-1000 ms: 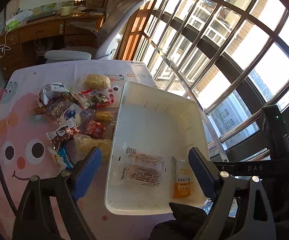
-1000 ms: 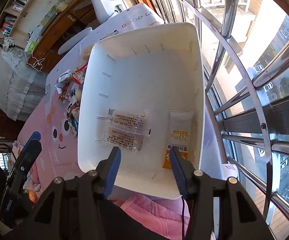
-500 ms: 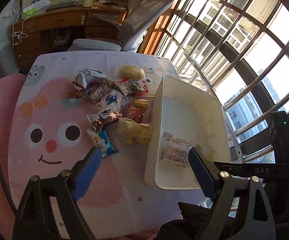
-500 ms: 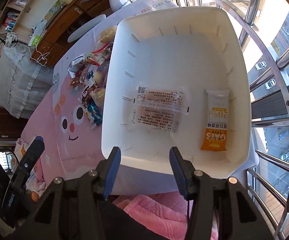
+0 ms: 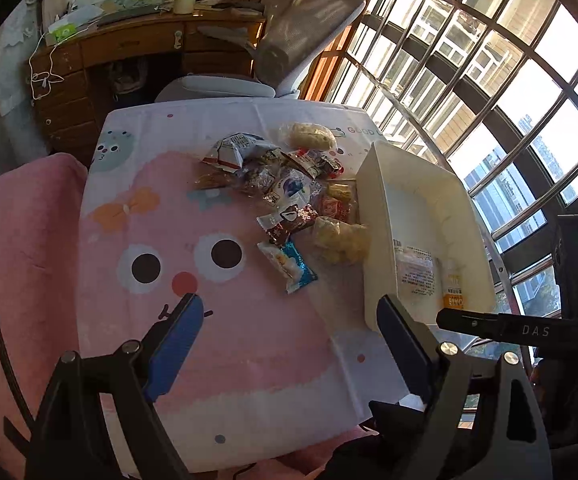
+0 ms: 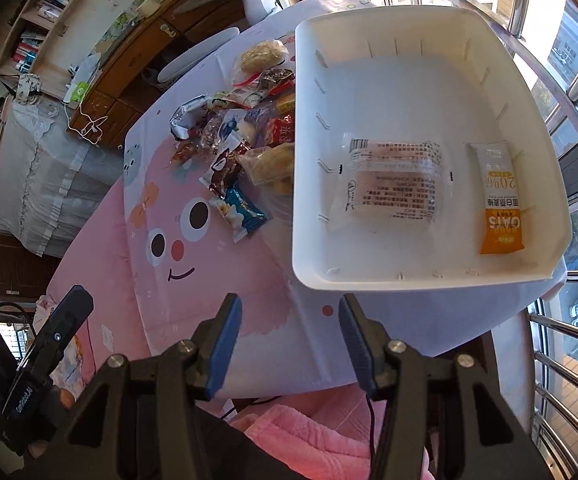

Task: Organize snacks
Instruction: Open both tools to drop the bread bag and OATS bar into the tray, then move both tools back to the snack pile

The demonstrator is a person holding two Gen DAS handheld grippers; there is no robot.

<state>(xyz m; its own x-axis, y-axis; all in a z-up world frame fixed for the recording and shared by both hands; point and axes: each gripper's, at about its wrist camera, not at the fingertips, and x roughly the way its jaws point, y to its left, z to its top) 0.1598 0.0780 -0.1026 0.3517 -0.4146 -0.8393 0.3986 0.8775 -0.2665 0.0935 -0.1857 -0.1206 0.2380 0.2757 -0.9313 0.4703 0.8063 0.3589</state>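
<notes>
Moved: both views slid off the white bin [image 6: 425, 92] toward the snack pile [image 5: 289, 196].
Left hand-held gripper [image 5: 289, 328]: wide open, empty, ready to pick.
Right hand-held gripper [image 6: 289, 332]: partly open, empty.

a white plastic bin [image 6: 429, 60] sits on the cartoon-face tablecloth [image 6: 217, 280], window side. inside it lie flat a clear printed packet [image 6: 393, 184] near the middle and an orange-and-white oats bar [image 6: 501, 200] by the bin's window-side wall. a heap of loose snack packets [image 6: 245, 136] lies just beside the bin's other wall, a blue packet [image 6: 241, 212] nearest.
</notes>
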